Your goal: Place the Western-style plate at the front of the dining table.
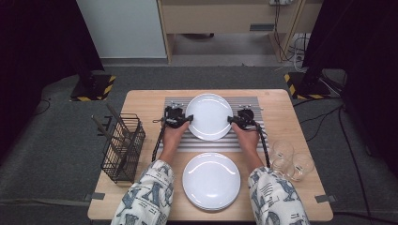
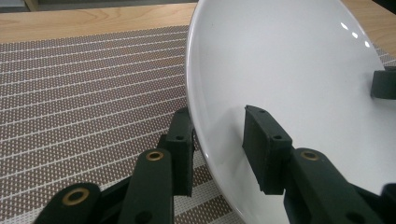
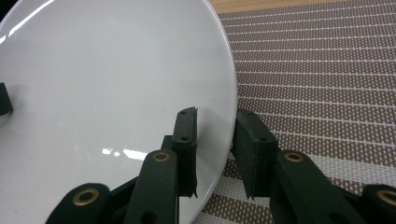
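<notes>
Two tools bracket the upper white plate [image 1: 209, 116] at the centre of the high view: my left tool [image 1: 184, 120] straddles its left rim and my right tool [image 1: 232, 120] its right rim, one jaw of each above the plate and one below. In the left gripper view there is a visible gap between the upper pad and the plate face [image 2: 299, 70], and in the right gripper view the rim [image 3: 231, 116] sits between pads that do not quite press on it, so I read both tools as apart around the rim, not clamped. To do this well I would close both evenly before lifting, keep the plate level, and seat the pads deeper than the thin edge, since glazed ware likely slips. The plate sits on a striped mat [image 1: 244, 140] on the wooden tabletop [image 1: 281, 101]; a second stack of plates [image 1: 211, 180] lies at lower centre, a wire basket [image 1: 123, 147] at left, glasses [image 1: 292, 159] at right. Grey carpet [image 1: 56, 140] surrounds the tabletop, with dark curtains [image 1: 37, 37] at both upper corners.
</notes>
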The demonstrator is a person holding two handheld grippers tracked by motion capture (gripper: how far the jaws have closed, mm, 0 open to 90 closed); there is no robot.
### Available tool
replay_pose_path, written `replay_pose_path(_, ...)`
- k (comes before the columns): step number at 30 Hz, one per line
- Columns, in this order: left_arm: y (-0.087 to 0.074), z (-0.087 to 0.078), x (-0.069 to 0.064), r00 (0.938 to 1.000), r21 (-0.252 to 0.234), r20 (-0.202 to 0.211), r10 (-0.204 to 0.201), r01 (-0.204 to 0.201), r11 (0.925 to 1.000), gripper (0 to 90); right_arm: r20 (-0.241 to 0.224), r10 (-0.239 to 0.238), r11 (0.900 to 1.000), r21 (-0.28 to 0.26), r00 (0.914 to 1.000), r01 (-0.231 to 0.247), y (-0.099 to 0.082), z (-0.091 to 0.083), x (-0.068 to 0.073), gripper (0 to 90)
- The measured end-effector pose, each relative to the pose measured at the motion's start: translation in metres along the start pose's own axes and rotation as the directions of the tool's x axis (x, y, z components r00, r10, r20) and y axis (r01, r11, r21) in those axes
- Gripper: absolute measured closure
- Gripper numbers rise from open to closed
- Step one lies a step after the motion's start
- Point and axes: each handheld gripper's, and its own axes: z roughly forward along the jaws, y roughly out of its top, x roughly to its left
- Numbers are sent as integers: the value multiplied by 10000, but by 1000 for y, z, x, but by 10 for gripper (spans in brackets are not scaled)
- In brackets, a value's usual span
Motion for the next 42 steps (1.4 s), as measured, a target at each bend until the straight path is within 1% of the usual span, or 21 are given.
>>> replay_pose_path(2, -1, 1, 1, 10000, 54, 3, -67, 67, 10000, 636, 8, 20, 10000, 42, 10000, -20, 0, 0, -1, 709)
replay_pose_path(4, -1, 1, 1, 10000, 55, 7, -79, 79, 10000, 635, 199, -76, 10000, 11, 9998, 75, 0, 0, 0, 751)
replay_pose_path(5, -1, 1, 2, 9999, -6, 38, -158, 158, 9999, 635, 96, -117, 9999, -38, 9999, 118, 1, 0, -1, 780)
replay_pose_path(6, 0, 1, 2, 9993, -73, 55, -359, 360, 9993, 621, -147, -45, 10000, -81, 9999, 44, 1, 0, 0, 771)
replay_pose_path(7, 0, 1, 3, 9986, -77, 186, -497, 498, 9987, 633, -193, -107, 9999, -77, 9998, 105, 2, 0, 2, 763)
replay_pose_path(8, 0, 2, 1, 9996, 19, 88, -270, 270, 9996, 662, -210, -264, 9997, -20, 9994, 264, 3, 2, 6, 755)
replay_pose_path(9, 0, 3, -2, 9997, 118, -167, 155, -153, 9998, 674, -263, -282, 9996, -35, 9993, 281, 3, 3, 8, 753)
replay_pose_path(10, 0, 4, -4, 9991, 160, -250, 345, -341, 9993, 672, -291, -274, 9996, -69, 9992, 272, 3, 3, 11, 753)
replay_pose_path(11, 0, 5, -4, 9995, 195, -165, 272, -269, 9994, 672, -238, -390, 9992, -42, 9990, 389, 2, 4, 12, 751)
replay_pose_path(13, -1, 6, -2, 9997, 247, 98, -209, 207, 9995, 668, -212, -270, 9996, 121, 9994, 273, 0, 6, 12, 743)
replay_pose_path(14, -2, 6, -1, 9994, 268, 143, -307, 303, 9992, 661, -163, -270, 9994, 219, 9995, 273, -1, 7, 11, 736)
replay_pose_path(16, -3, 8, 0, 9997, 412, 91, -213, 209, 9989, 662, -166, -294, 9990, 321, 9994, 300, -2, 7, 10, 729)
replay_pose_path(20, -5, 9, 2, 9988, 445, 170, -462, 454, 9980, 660, -194, -386, 9990, 226, 9991, 390, 0, 6, 11, 710)
replay_pose_path(24, -6, 9, 3, 9987, 494, 185, -474, 464, 9977, 659, -102, -429, 9990, 92, 9990, 430, 0, 5, 10, 656)
replay_pose_path(25, -6, 9, 3, 9987, 481, 185, -473, 464, 9978, 659, 2, -505, 9987, 37, 9987, 505, 0, 5, 10, 636)
replay_pose_path(30, -7, 9, 4, 9986, 476, 203, -488, 477, 9977, 658, 213, -487, 9987, -142, 9986, 490, 2, 3, 9, 559)
replay_pose_path(33, -7, 10, 4, 9984, 488, 224, -520, 509, 9975, 657, 424, -516, 9984, -227, 9978, 526, 3, 2, 9, 523)
replay_pose_path(36, -8, 10, 5, 9981, 522, 240, -572, 559, 9971, 655, 740, -395, 9988, -246, 9965, 415, 3, 1, 7, 497)
replay_pose_path(39, -9, 10, 6, 9978, 527, 256, -610, 595, 9968, 653, 806, -284, 9995, -129, 9963, 295, 3, 2, 5, 457)
replay_pose_path(41, -9, 11, 6, 9977, 530, 257, -622, 608, 9967, 652, 704, -75, 10000, 13, 9975, 75, 2, 2, 3, 444)
replay_pose_path(42, -10, 10, 6, 9986, 515, 125, -514, 507, 9974, 650, 690, -33, 10000, 51, 9976, 29, 2, 3, 3, 439)
